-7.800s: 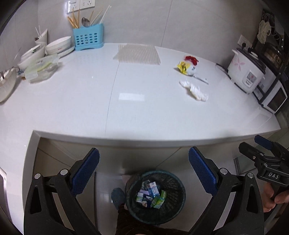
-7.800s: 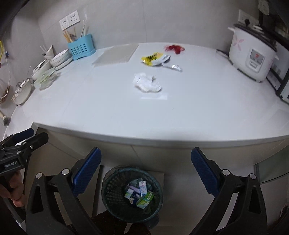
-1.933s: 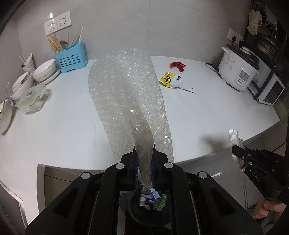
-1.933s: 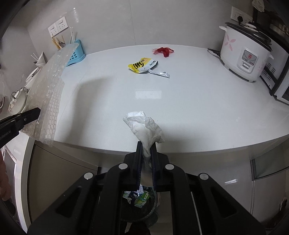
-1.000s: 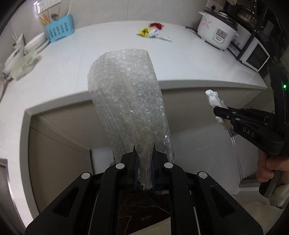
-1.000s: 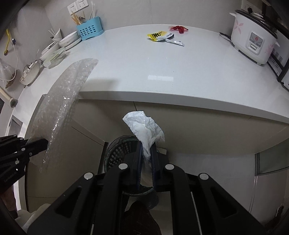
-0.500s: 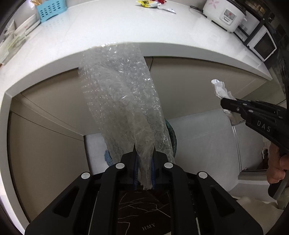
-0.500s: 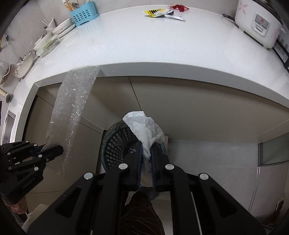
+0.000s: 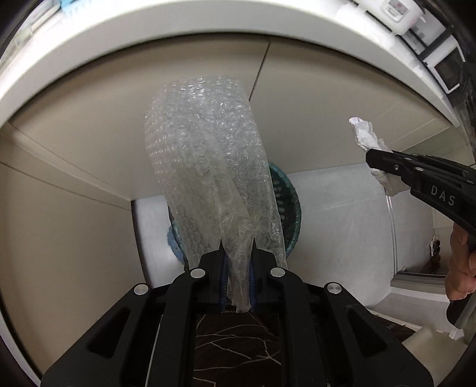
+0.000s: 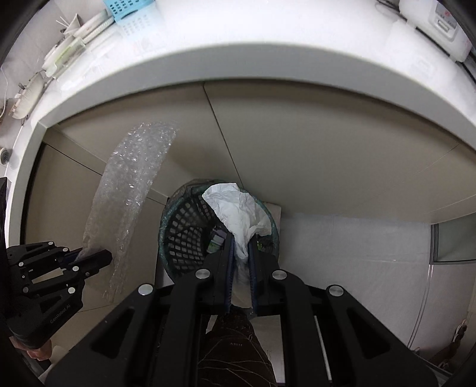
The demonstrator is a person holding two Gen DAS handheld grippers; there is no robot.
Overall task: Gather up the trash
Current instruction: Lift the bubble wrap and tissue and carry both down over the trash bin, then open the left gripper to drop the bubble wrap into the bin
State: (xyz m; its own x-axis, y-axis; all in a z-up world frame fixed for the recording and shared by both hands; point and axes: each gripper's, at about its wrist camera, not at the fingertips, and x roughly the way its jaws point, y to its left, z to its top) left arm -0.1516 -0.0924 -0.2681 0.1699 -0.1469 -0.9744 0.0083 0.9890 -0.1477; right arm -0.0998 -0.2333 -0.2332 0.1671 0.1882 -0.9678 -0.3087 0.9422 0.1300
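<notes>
My left gripper (image 9: 237, 253) is shut on a sheet of clear bubble wrap (image 9: 208, 166) that stands up ahead of it. Behind the sheet shows part of the dark green mesh waste basket (image 9: 287, 205) on the floor. My right gripper (image 10: 241, 247) is shut on a crumpled white tissue (image 10: 238, 208) and hangs right over the waste basket (image 10: 181, 235), which holds several small cartons. The left gripper (image 10: 101, 256) with the bubble wrap (image 10: 131, 184) sits to the left of the basket. In the left wrist view the right gripper (image 9: 373, 162) grips the tissue (image 9: 364, 135) at the right.
The white countertop edge (image 10: 238, 62) arches overhead, with beige cabinet fronts (image 10: 297, 148) below it. A blue utensil rack (image 10: 128, 9) and dishes (image 10: 59, 59) sit on the counter's left, a rice cooker (image 10: 440, 26) on its right. White floor (image 10: 342, 253) surrounds the basket. A person's patterned trouser leg (image 10: 235, 357) is below.
Both grippers have sunk from counter height to below the counter edge, carrying the bubble wrap and the tissue. The basket looms larger under the right gripper.
</notes>
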